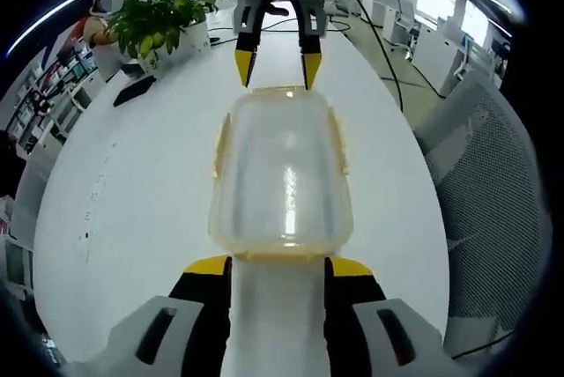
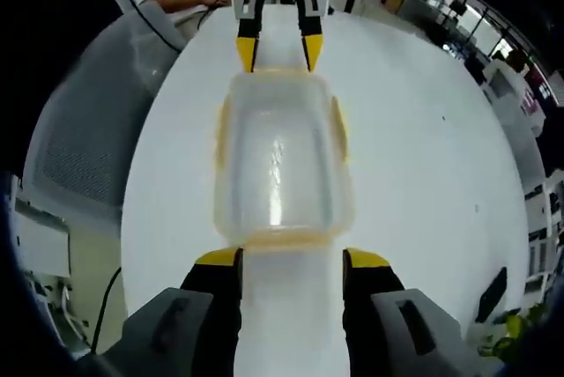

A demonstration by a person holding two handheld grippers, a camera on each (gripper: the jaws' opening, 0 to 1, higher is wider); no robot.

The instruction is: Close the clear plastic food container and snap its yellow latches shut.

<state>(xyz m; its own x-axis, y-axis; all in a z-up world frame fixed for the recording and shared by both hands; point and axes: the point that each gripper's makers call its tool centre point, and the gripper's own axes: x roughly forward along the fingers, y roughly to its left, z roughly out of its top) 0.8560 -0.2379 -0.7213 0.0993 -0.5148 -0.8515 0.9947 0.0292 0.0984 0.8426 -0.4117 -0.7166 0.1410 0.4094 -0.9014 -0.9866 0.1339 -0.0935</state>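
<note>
In the left gripper view, the left tool (image 1: 278,268) stood with jaws wide just short of the clear container (image 1: 280,174), lid on, resting on the white bench (image 1: 132,183); the right tool (image 1: 277,67) faced it, spread, beside a potted plant (image 1: 163,16). In the right gripper view, the right tool (image 2: 291,260) gaped likewise at the container (image 2: 278,164), yellow latches (image 2: 338,126) along its sides

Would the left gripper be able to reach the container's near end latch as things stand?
Probably yes: the left gripper is open just short of the container, with bare white table between them and nothing blocking.
</note>
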